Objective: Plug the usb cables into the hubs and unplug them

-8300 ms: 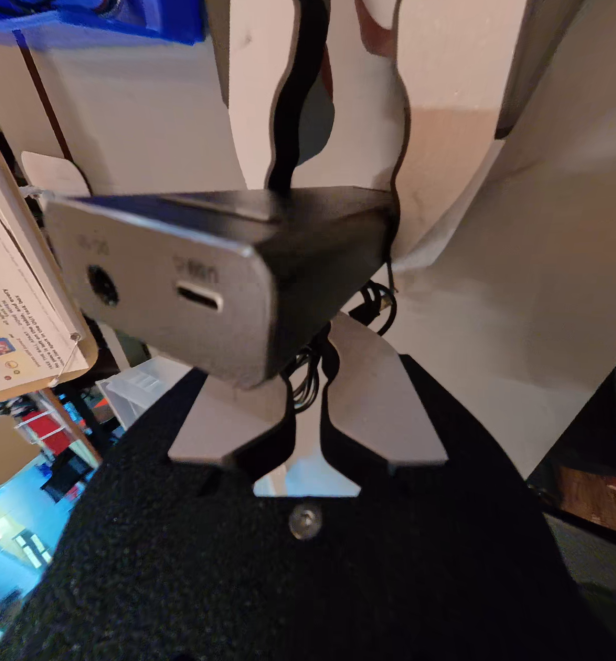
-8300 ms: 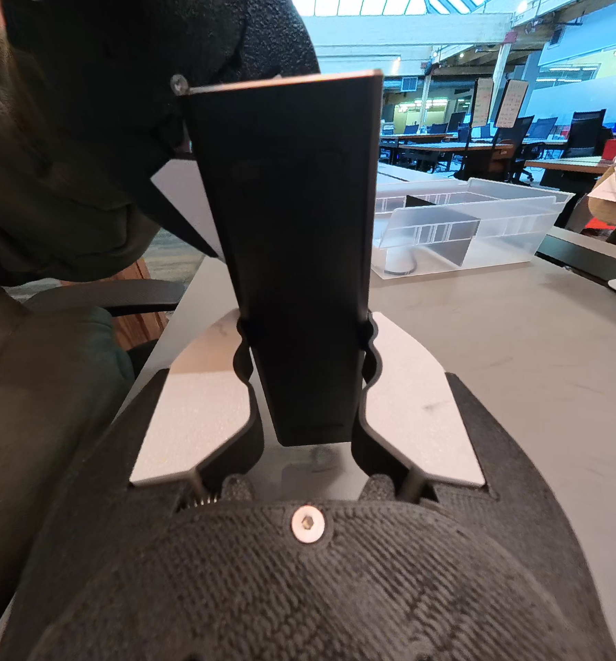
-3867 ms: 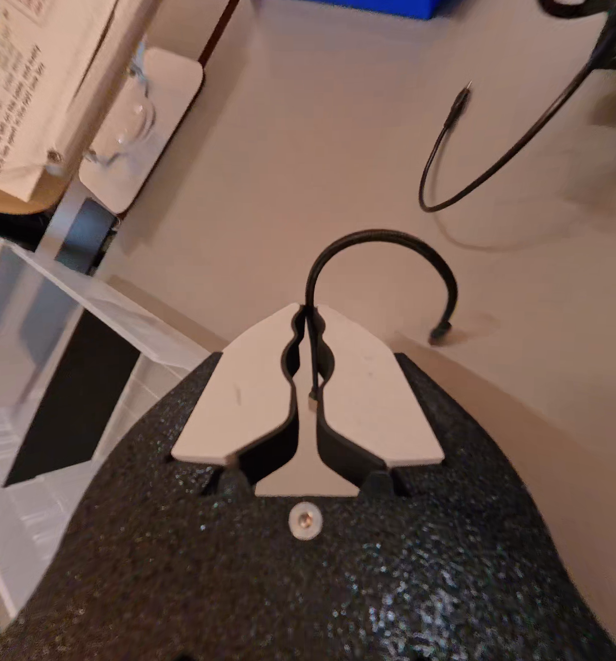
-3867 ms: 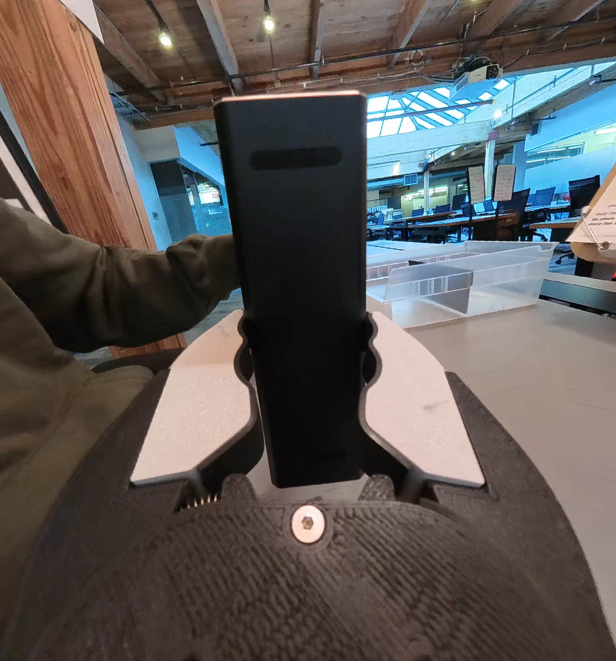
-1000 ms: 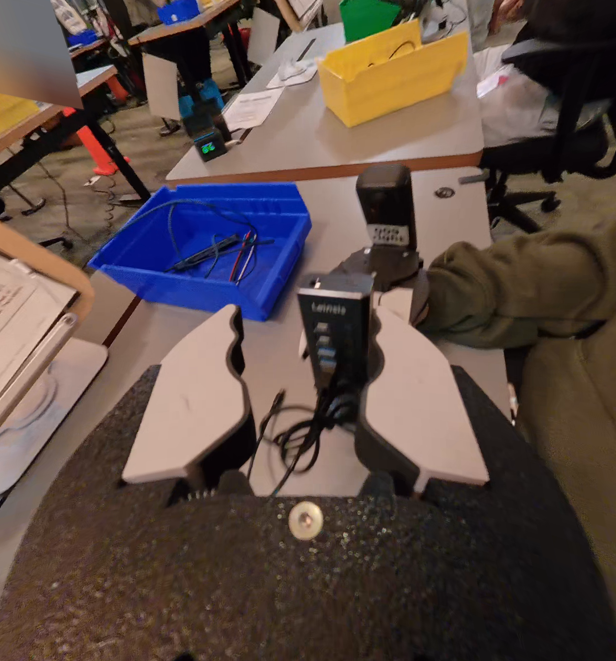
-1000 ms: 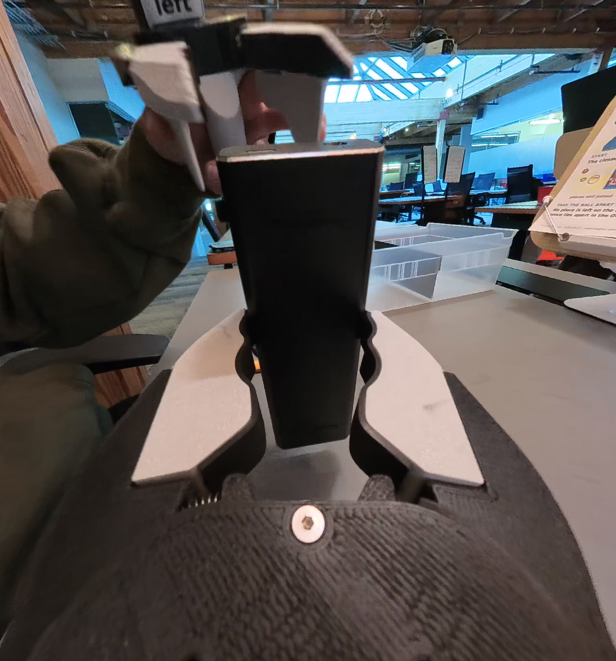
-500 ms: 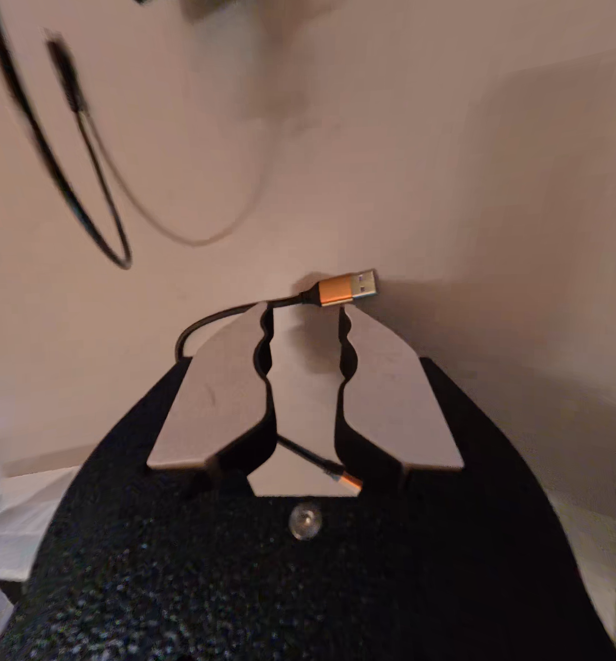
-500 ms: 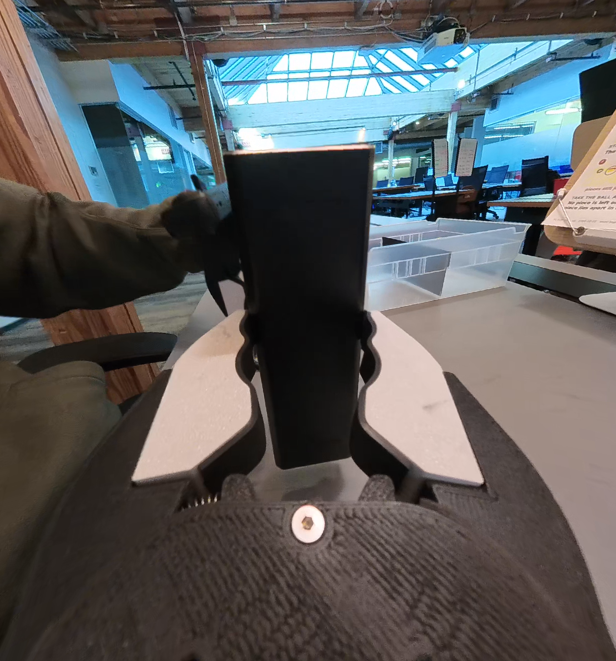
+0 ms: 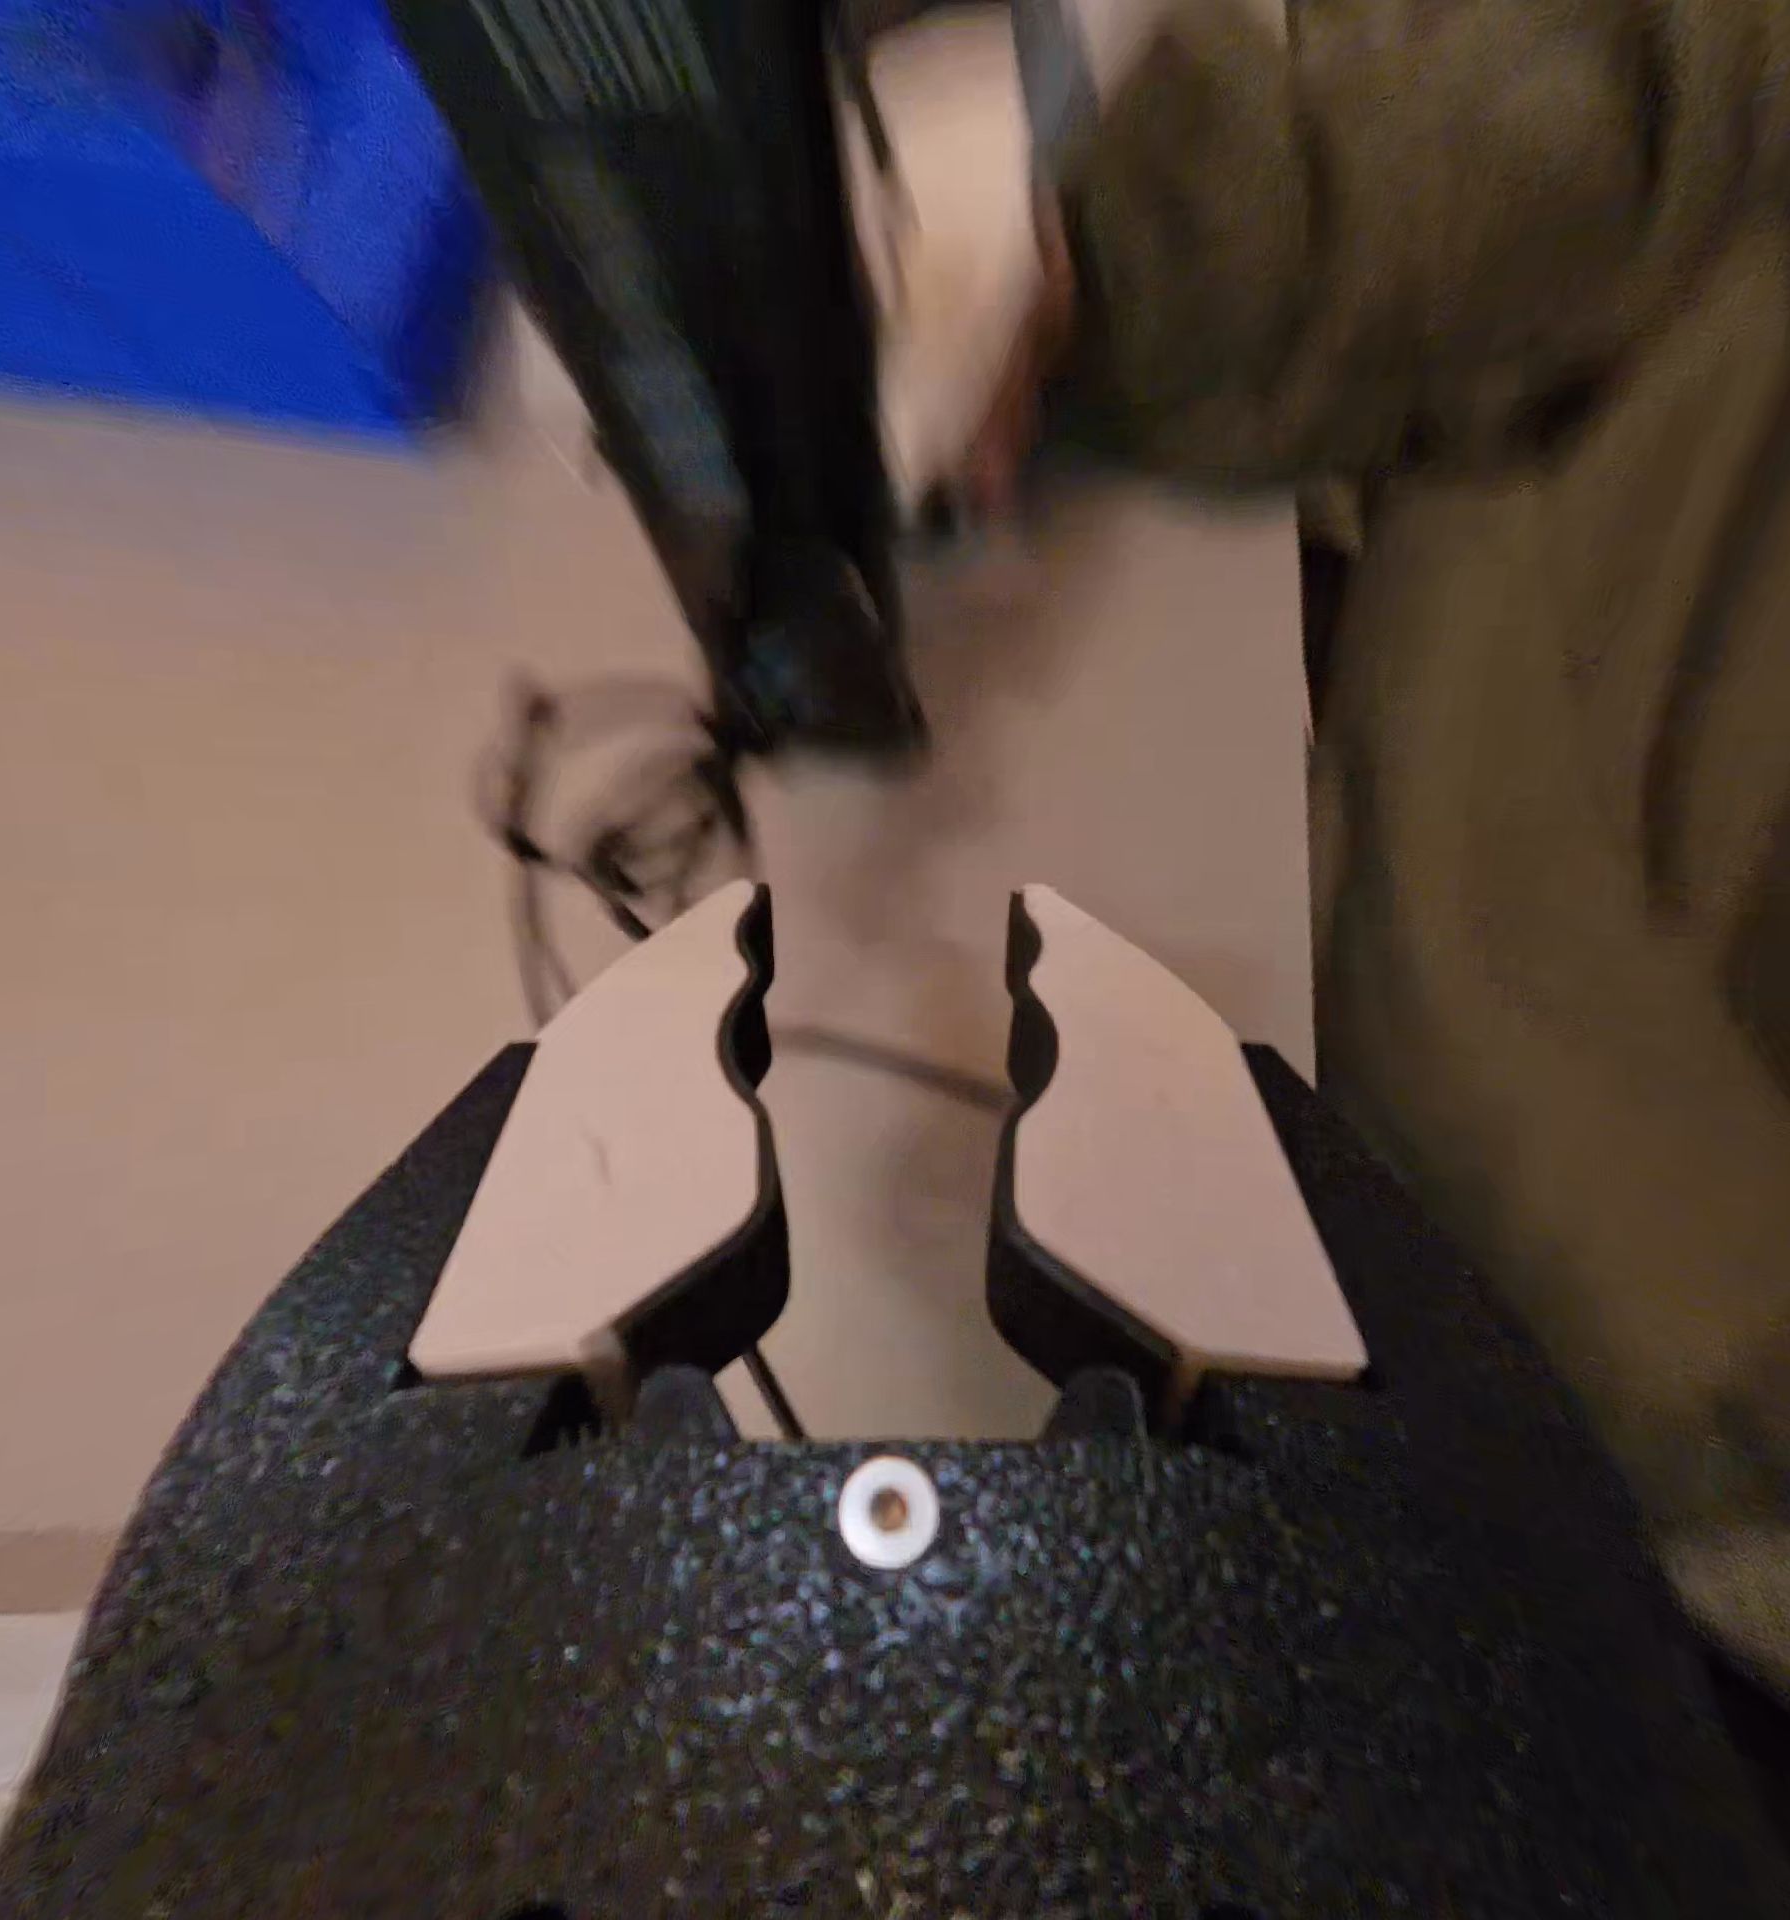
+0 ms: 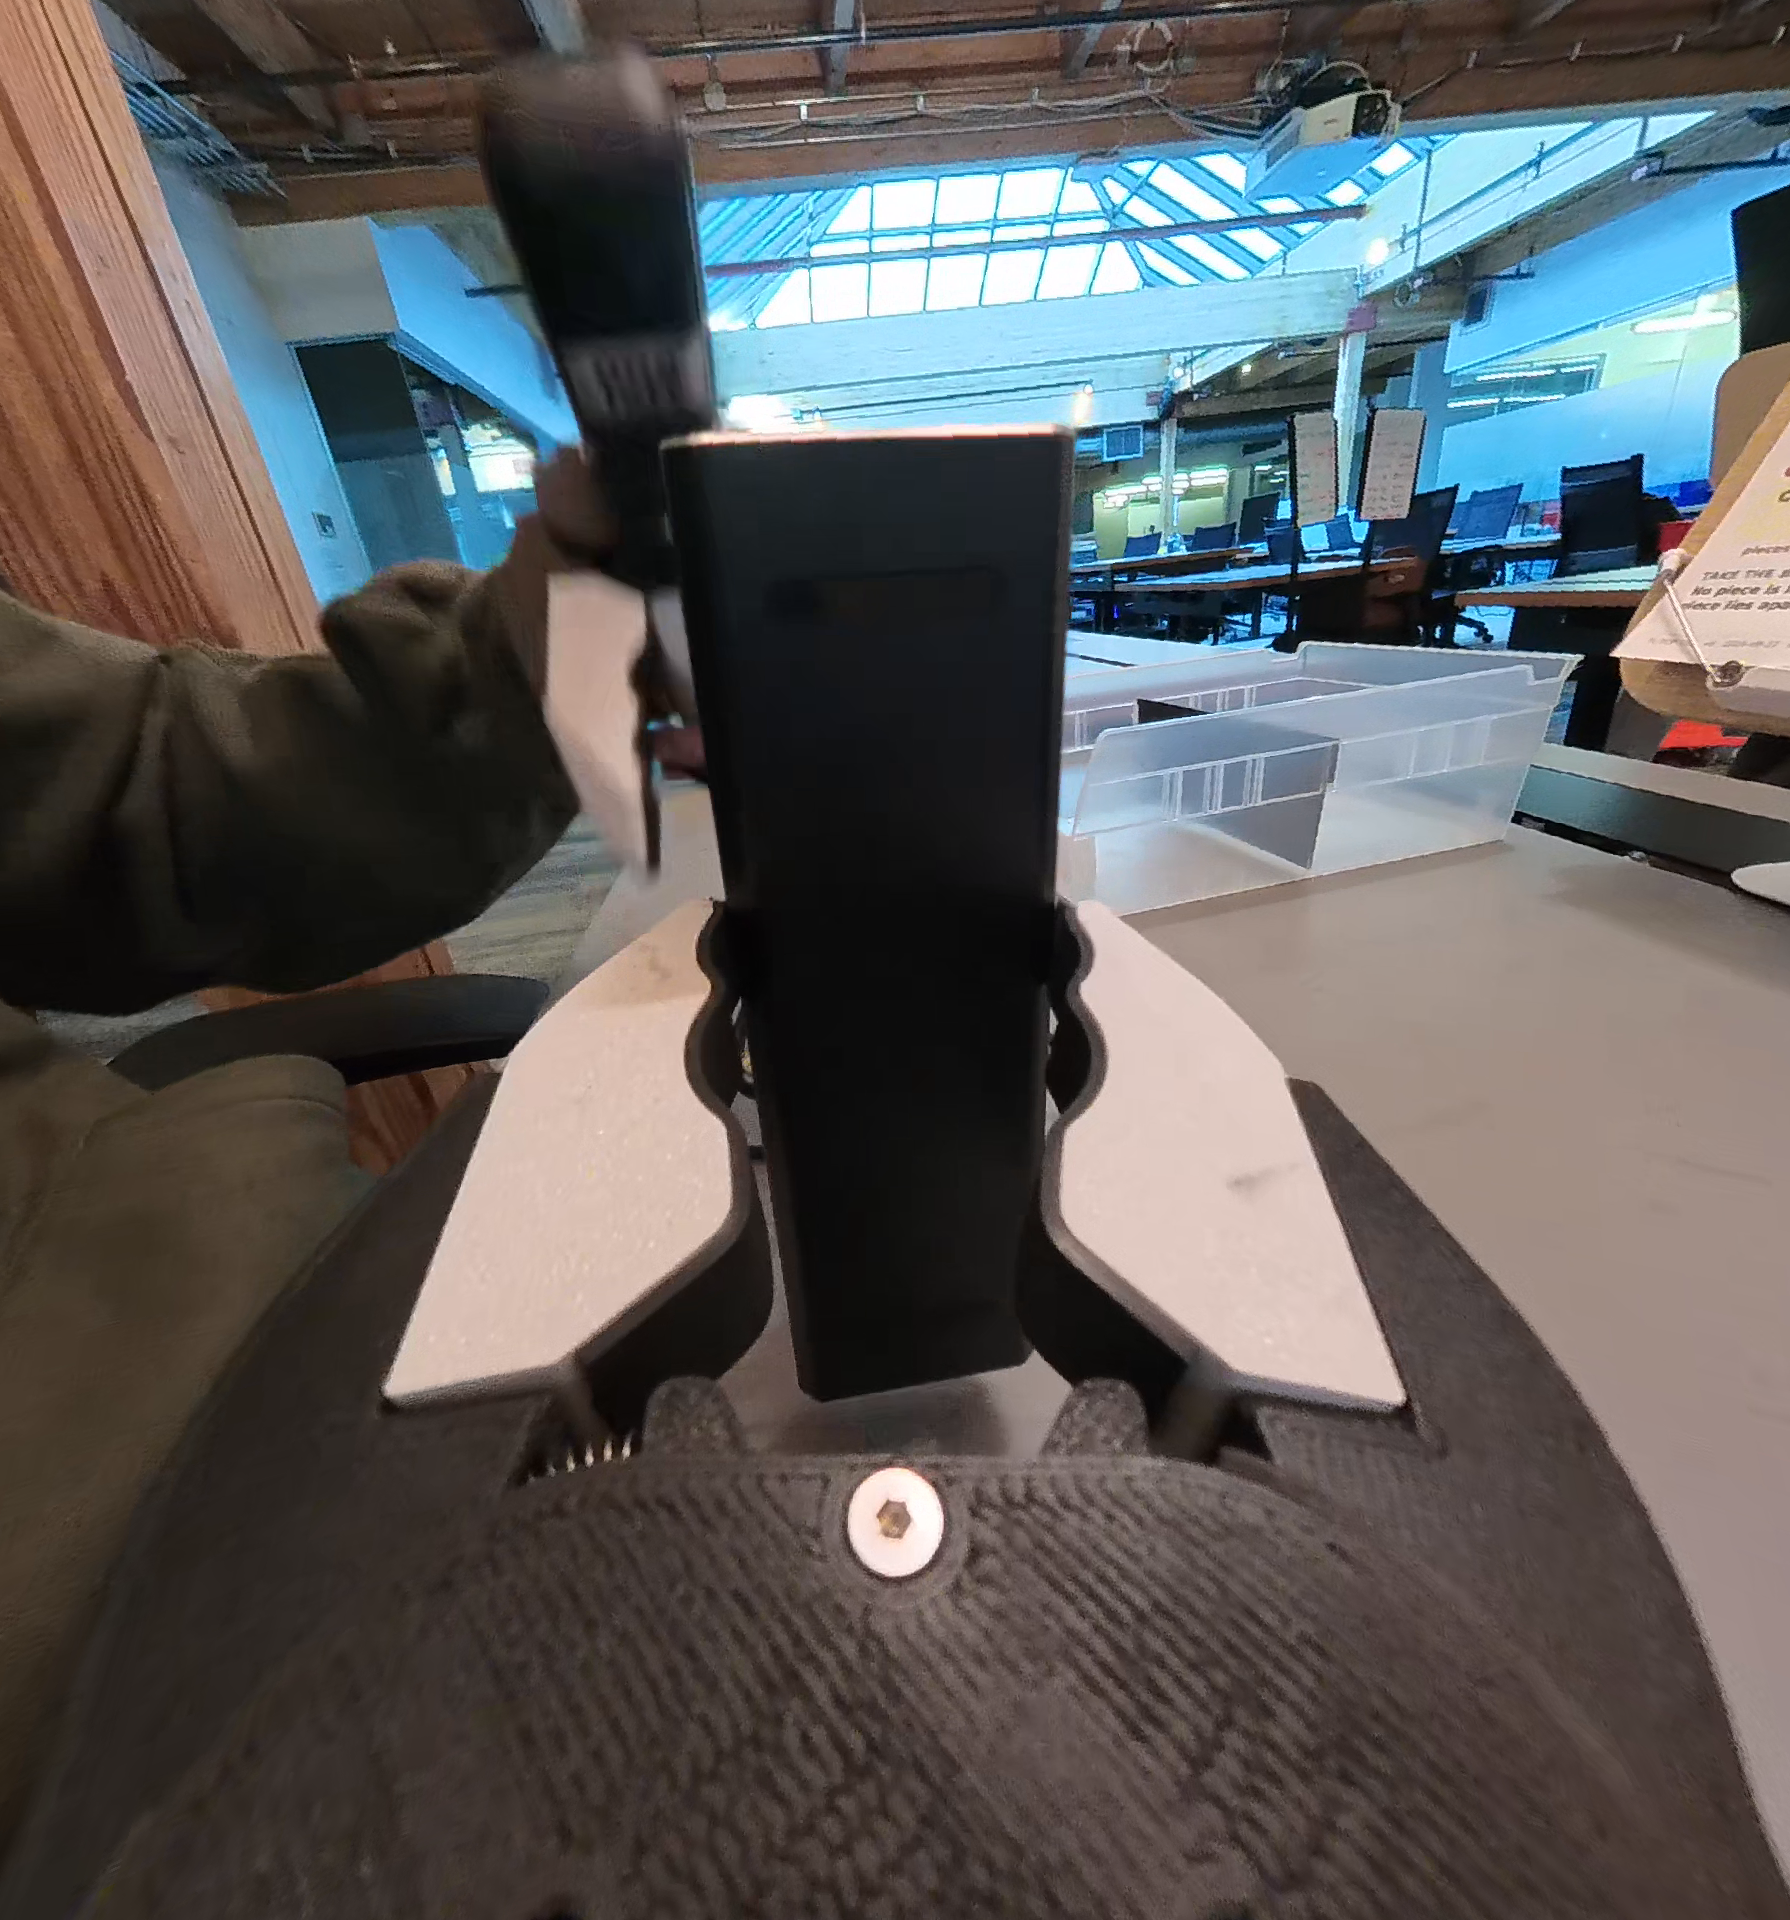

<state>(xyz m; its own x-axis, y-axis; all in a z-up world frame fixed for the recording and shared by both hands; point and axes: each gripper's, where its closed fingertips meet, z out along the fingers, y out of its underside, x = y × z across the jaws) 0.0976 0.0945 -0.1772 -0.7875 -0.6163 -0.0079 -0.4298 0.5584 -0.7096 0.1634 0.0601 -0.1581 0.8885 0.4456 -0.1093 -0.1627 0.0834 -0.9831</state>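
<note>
My right gripper [image 10: 886, 914] is shut on a black USB hub [image 10: 870, 779] and holds it upright above the grey table [image 10: 1545, 1091]. In the blurred left wrist view the hub [image 9: 766, 499] slants down from the top, with a tangle of black cable [image 9: 600, 810] hanging at its lower end. My left gripper [image 9: 889, 899] is open and empty, just below and short of the hub's lower end. A thin black cable [image 9: 891, 1055] crosses the table under its jaws. In the right wrist view the left gripper [image 10: 600, 675] shows blurred, left of the hub.
A blue bin [image 9: 143, 229] sits at the left wrist view's upper left. An olive sleeve [image 9: 1493, 364] fills its right side. A clear divided bin [image 10: 1317, 748] stands at the table's far side. A sign on a stand [image 10: 1764, 540] is at the right.
My left gripper has swung up from the orange USB plug on the table to face the hub, and its jaws stand wider. My right gripper still holds the hub upright.
</note>
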